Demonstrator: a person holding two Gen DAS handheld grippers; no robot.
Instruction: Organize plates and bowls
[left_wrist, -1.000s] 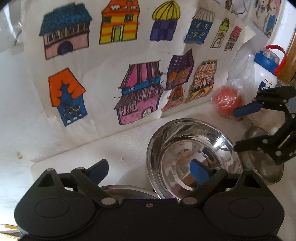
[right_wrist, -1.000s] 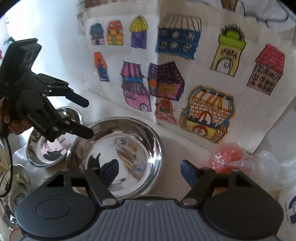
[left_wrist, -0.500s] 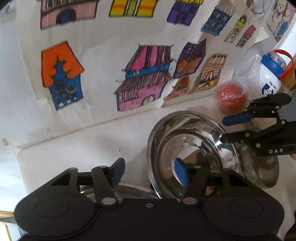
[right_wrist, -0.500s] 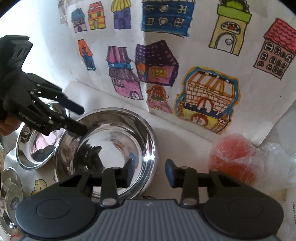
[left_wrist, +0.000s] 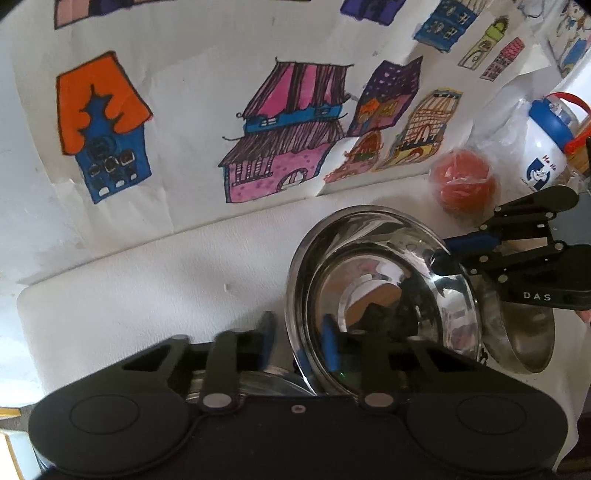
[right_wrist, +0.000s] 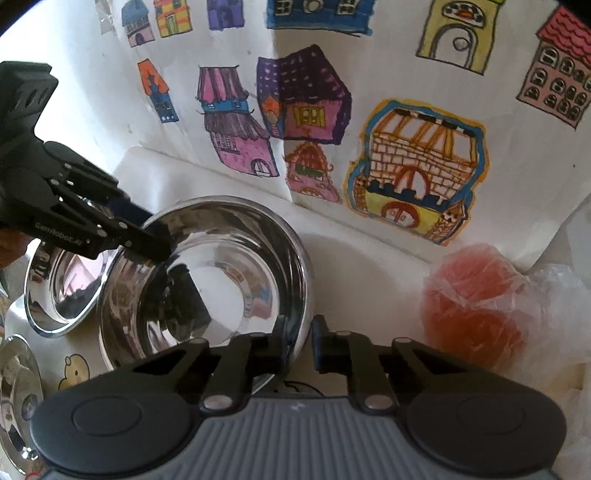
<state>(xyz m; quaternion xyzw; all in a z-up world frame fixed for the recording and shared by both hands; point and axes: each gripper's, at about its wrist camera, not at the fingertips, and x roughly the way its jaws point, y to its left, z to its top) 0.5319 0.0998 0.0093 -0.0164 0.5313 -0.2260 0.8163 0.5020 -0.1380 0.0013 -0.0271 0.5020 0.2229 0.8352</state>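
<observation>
Both tools grip the large shiny steel bowl (left_wrist: 384, 291): left tool (left_wrist: 297, 345) clamps its near rim, right tool (right_wrist: 297, 343) clamps the opposite rim, above the white counter (left_wrist: 147, 288).

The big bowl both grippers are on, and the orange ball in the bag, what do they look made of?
Big bowl: likely polished stainless steel, mirror reflections inside. Orange ball: unclear, maybe fruit or rubber; its wrap looks like thin clear plastic film, crinkled and glossy. Left gripper and right gripper each straddle the rim.
</observation>
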